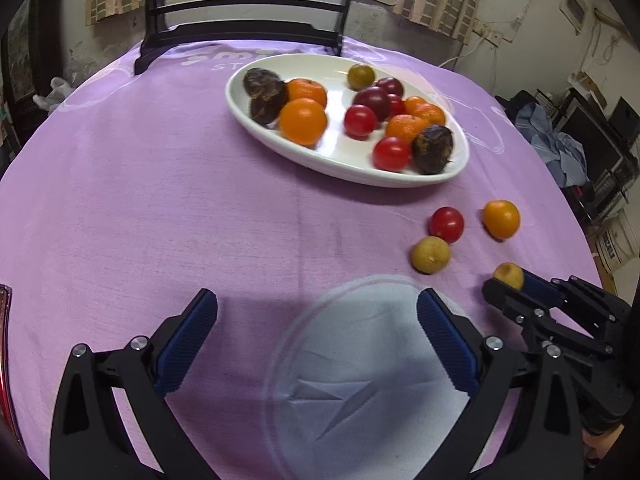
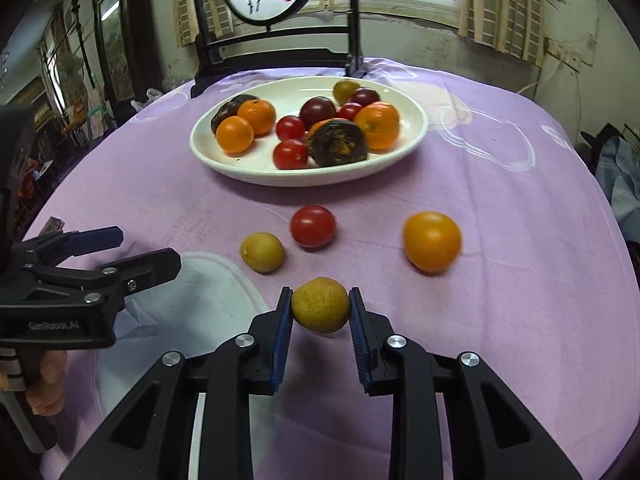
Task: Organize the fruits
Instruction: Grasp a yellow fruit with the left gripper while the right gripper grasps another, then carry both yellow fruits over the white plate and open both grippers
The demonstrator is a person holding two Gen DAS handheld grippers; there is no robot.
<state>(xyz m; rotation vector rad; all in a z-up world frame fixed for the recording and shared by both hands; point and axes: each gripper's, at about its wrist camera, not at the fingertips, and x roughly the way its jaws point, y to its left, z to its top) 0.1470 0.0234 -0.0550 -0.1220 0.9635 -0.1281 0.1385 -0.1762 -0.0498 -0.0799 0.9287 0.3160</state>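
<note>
Both tool bodies are cut off at the frame bottoms; the holder's hand (image 2: 46, 380) shows only partly at 8 o'clock. Right tool (image 2: 320, 312): ribbed blue pads clamped on a round, matte yellow-brown fruit (image 2: 319, 310) at 6 o'clock; left tool (image 1: 316, 316) stands with fingers wide apart, holding nothing, over a pale printed patch. Purple fuzzy cloth (image 2: 500, 240) covers the counter; loose on it lie a glossy red tomato (image 2: 313, 226), a smooth orange fruit (image 2: 432, 241) and a second yellowish fruit (image 2: 262, 252); the white oval plate (image 2: 224, 160) at 12 o'clock holds mixed fruit, edges blurred.
</note>
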